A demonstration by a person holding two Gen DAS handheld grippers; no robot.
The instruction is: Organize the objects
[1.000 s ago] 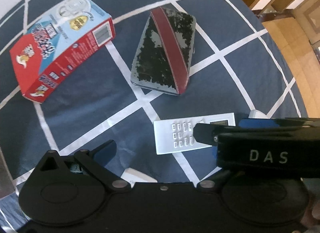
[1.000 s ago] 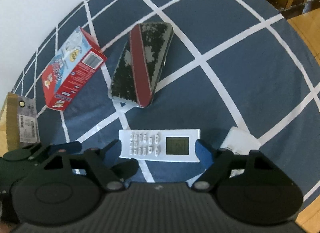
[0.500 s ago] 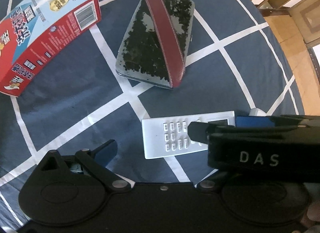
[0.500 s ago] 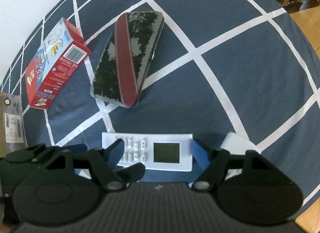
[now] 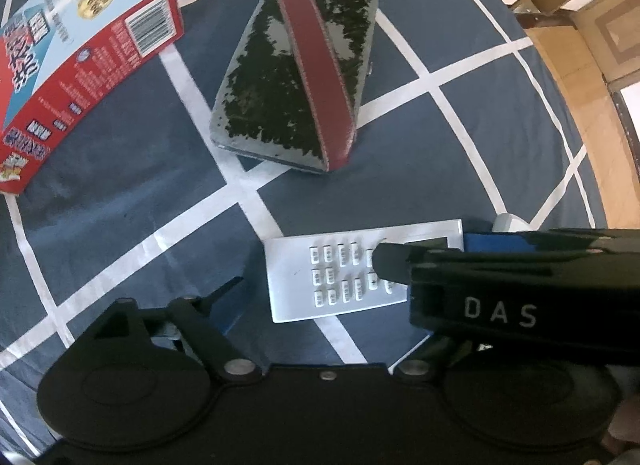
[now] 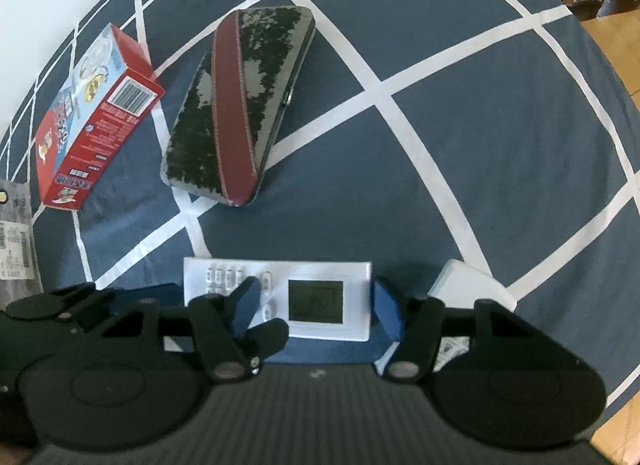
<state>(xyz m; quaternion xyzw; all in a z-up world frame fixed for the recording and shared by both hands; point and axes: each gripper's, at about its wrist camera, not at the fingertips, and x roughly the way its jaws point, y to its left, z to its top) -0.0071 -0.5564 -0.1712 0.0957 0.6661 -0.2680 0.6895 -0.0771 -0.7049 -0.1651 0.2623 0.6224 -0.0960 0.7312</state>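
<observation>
A white remote [image 6: 276, 297] with a keypad and a small screen lies on the navy checked cloth [image 6: 440, 145]. My right gripper [image 6: 316, 301] points down over it. Its right pad touches the remote's screen end and its left finger [image 6: 246, 301] lies across the keypad, so it is shut on the remote. In the left wrist view my left gripper [image 5: 324, 285] is closing. Its left finger [image 5: 230, 301] stands a little off the remote's [image 5: 340, 273] keypad end. Its other finger is hidden under the right gripper's black body [image 5: 500, 305].
A black-speckled case with a red stripe [image 5: 292, 93] and a red and blue carton [image 5: 80, 57] lie farther back. A small white object [image 6: 472, 293] sits right of the remote. A labelled packet [image 6: 14, 241] is at the left edge, and the wooden floor [image 5: 580, 85] shows past the cloth's right edge.
Both grippers have sunk closer to the remote. The right jaws have narrowed onto it and nudged it slightly left. The left finger has swung inward toward the keypad end.
</observation>
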